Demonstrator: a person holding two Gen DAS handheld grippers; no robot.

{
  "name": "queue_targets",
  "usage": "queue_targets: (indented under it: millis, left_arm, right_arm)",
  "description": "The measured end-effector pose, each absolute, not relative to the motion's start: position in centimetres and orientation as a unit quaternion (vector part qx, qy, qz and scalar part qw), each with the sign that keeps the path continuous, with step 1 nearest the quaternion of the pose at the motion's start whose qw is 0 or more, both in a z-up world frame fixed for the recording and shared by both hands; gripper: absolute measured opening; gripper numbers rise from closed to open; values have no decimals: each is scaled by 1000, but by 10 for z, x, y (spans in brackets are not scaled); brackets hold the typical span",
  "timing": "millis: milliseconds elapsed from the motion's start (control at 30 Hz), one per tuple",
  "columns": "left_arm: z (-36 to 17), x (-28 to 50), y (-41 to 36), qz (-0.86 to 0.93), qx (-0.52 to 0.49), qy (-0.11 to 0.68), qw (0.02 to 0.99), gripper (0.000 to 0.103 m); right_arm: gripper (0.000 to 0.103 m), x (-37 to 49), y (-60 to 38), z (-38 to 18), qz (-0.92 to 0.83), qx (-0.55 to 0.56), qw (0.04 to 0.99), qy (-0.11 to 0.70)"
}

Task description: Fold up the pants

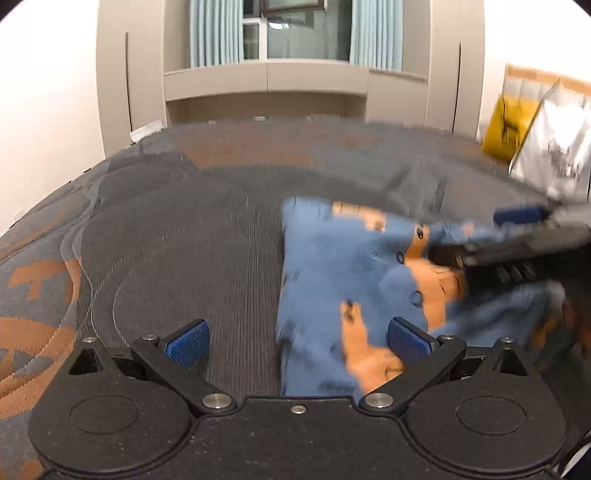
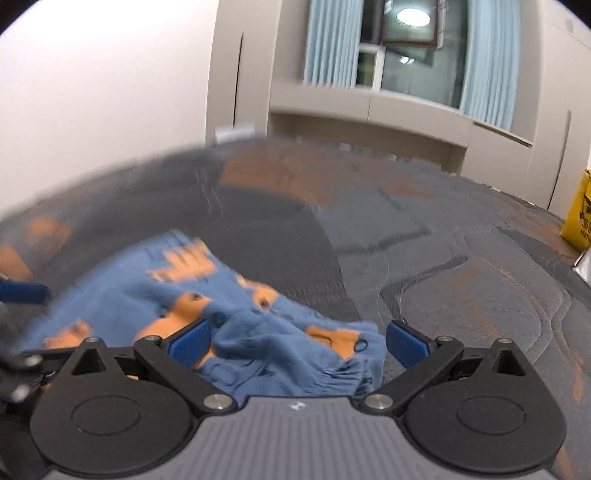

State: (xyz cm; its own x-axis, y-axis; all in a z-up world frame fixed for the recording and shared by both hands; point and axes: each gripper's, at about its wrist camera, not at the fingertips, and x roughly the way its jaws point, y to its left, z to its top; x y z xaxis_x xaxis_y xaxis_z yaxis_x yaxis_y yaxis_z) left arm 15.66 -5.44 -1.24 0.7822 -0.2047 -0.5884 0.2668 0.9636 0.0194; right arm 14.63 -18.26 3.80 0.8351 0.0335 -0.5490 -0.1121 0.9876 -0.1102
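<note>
A grey and orange patterned carpet [image 1: 166, 229] covers the floor before a curtained window [image 1: 295, 33]. The blue and orange pants [image 1: 332, 266] lie crumpled on it, at 3 o'clock of the left tongs [image 1: 299, 341], which gape wide. The right tongs [image 2: 297, 343] spread wide over the pants' bunched edge.

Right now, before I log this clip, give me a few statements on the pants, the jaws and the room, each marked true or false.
1. The pants are blue with orange patches. True.
2. The left gripper has its jaws clamped shut. False: they stand wide open.
3. The right gripper has its jaws open, with bunched fabric between them. True.
4. The pants lie on a bare wooden floor. False: they lie on a grey and orange patterned surface.
5. A yellow object stands at the far right. True.
</note>
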Motion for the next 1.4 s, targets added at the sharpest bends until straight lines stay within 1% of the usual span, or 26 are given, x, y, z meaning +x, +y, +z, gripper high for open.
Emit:
queue_targets:
  millis: [67,267,400,500,567,600,667,733,900,1033,1100,1267,1400]
  left_arm:
    - [-16,153,-48,-131,36,304,943,102]
    - [-10,147,-34,-139,21,298,944,102]
    - [5,151,-24,-137,-11,260,956,102]
    - [2,167,-33,-129,-10,272,954,103]
    - [-8,177,-40,-116,7,296,948,102]
    - [-13,181,-41,-109,9,307,945,103]
    - [-16,178,-36,-108,-11,306,946,103]
    - [-10,177,-35,-114,-11,305,945,102]
    - [13,183,-38,-132,2,274,953,103]
    - [15,211,-49,-149,32,272,950,103]
    - [8,230,-54,-141,47,289,946,103]
    - [1,250,-51,-161,25,306,938,103]
    - [-3,248,-47,-157,15,309,938,103]
  right_arm:
    - [103,155,-187,28,19,-92,952,291]
    - [103,146,-204,34,31,-49,960,274]
    - [103,116,-215,49,13,-37,971,238]
    - [103,113,-228,45,-48,-35,969,241]
    - [103,115,-237,36,-86,-22,962,258]
    - [103,115,-241,32,-87,-13,961,264]
    - [103,111,-247,26,-81,10,961,265]
    - [103,103,-249,28,-83,23,964,253]
    - [103,89,-243,43,-65,54,971,226]
    - [103,81,-227,46,-40,51,969,236]
    - [103,77,-219,46,-48,38,967,246]
    - [103,65,-210,37,-60,-7,961,270]
    - [103,63,-216,29,-55,21,960,274]
